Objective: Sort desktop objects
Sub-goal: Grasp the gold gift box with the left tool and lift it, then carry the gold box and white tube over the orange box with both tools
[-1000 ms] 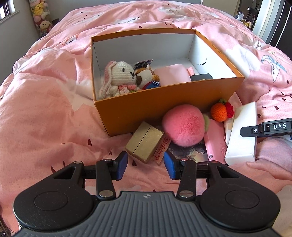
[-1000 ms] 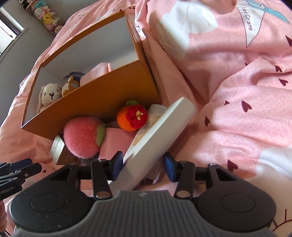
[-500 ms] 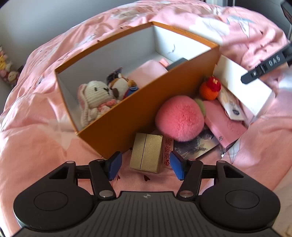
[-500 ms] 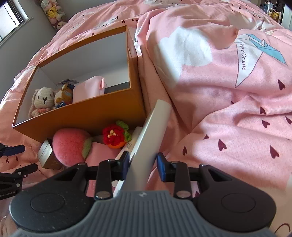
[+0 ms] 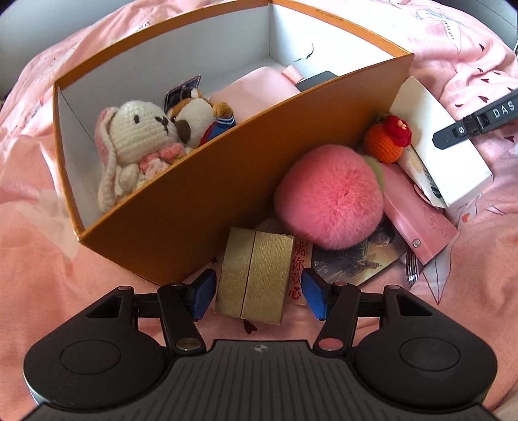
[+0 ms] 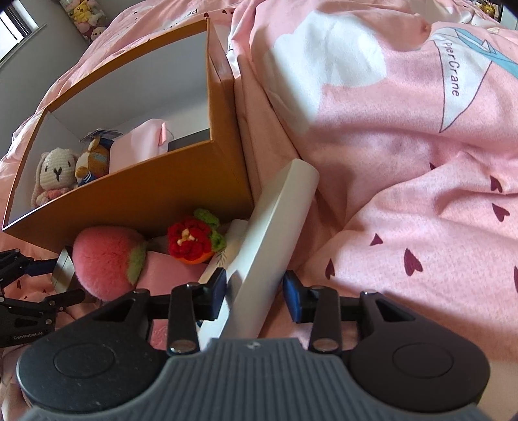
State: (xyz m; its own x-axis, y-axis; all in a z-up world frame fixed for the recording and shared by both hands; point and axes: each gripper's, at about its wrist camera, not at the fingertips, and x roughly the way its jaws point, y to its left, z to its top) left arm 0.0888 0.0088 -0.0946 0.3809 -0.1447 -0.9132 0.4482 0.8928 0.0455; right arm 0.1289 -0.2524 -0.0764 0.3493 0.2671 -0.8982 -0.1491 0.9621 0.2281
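An orange box (image 5: 207,207) lies on the pink bedspread, holding a crocheted bunny (image 5: 136,139), a plush dog (image 5: 197,116), a pink pouch and a dark item. In front of it lie a gold box (image 5: 255,278), a fluffy pink peach (image 5: 330,200), a crocheted orange (image 5: 385,139), a pink wallet (image 5: 421,220), cards and a long white box (image 5: 443,152). My left gripper (image 5: 259,294) is open with its pads on either side of the gold box. My right gripper (image 6: 255,298) is open around the white box (image 6: 275,239), with a gap at the right pad.
The orange box (image 6: 145,194) stands left of the right gripper, with the peach (image 6: 103,262) and crocheted orange (image 6: 194,239) at its base. Rumpled pink bedding (image 6: 404,162) spreads to the right. Plush toys sit far back by the wall (image 6: 87,16).
My left gripper has moved forward so its pads flank the gold box. My right gripper, which was closed on the white box, has opened wider around it.
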